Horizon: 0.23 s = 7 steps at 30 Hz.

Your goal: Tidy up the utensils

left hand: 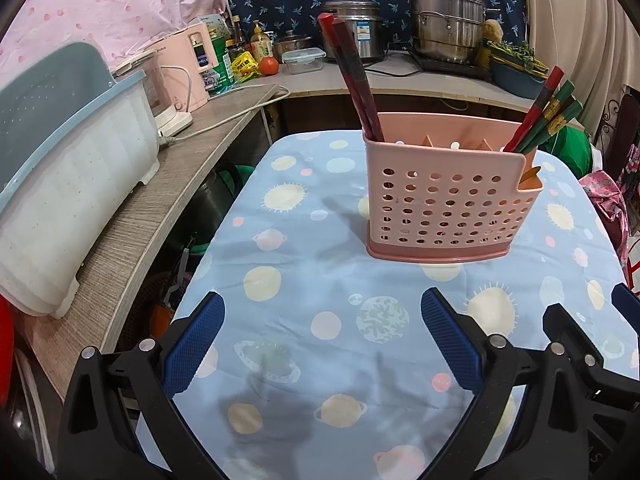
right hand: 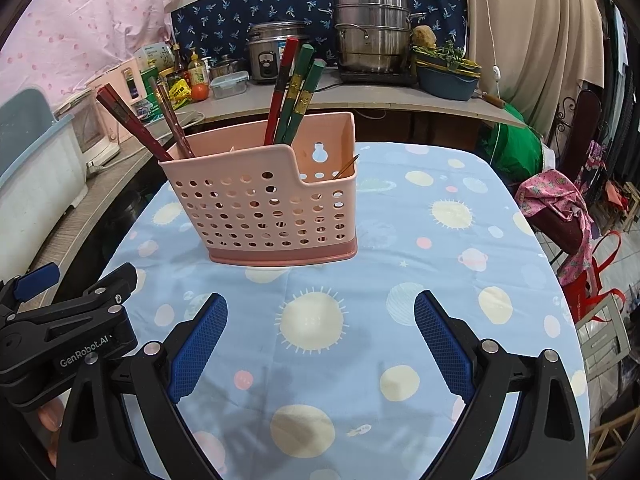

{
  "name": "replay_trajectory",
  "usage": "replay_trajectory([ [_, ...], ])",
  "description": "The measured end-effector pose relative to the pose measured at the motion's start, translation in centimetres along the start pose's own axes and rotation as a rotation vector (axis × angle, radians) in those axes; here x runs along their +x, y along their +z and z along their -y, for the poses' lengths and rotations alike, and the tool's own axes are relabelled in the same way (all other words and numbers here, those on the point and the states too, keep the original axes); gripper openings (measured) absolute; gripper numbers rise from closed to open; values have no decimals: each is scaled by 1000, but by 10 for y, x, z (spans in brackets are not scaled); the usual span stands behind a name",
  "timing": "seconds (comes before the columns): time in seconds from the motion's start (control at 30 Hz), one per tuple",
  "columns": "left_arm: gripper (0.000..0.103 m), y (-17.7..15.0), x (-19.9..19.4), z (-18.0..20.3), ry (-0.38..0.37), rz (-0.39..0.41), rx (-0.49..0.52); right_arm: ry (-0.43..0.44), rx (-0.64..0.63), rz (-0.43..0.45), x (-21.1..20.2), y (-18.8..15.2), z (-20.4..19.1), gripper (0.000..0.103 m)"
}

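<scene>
Lower ends and edges out of sight

The dark red chopsticks [left hand: 354,80] and the red-and-green chopsticks [left hand: 548,114] vanish below the pink holder's [left hand: 448,204] rim; which compartment each stands in is unclear. A thin brownish piece [right hand: 347,166] in the notched end section is too small to identify. The right tool [left hand: 592,344] is cut off by the left view's edge. Bottle labels [left hand: 244,46] on the rear counter [left hand: 320,76] are unreadable.

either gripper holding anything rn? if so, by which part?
Nothing held. Left gripper and right gripper are both open and empty above the tablecloth; the chopsticks stand in the pink holder.
</scene>
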<state>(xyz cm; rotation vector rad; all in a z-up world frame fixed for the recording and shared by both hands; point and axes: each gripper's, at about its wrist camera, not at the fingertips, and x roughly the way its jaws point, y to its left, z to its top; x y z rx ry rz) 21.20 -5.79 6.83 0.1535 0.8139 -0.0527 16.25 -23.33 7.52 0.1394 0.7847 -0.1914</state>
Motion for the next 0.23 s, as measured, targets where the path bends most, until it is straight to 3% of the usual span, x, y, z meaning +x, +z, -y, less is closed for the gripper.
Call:
replay_trajectory([
  [0.23,94,1,4,1,-3,-10,-4,5,5,9,0,0,1,91],
])
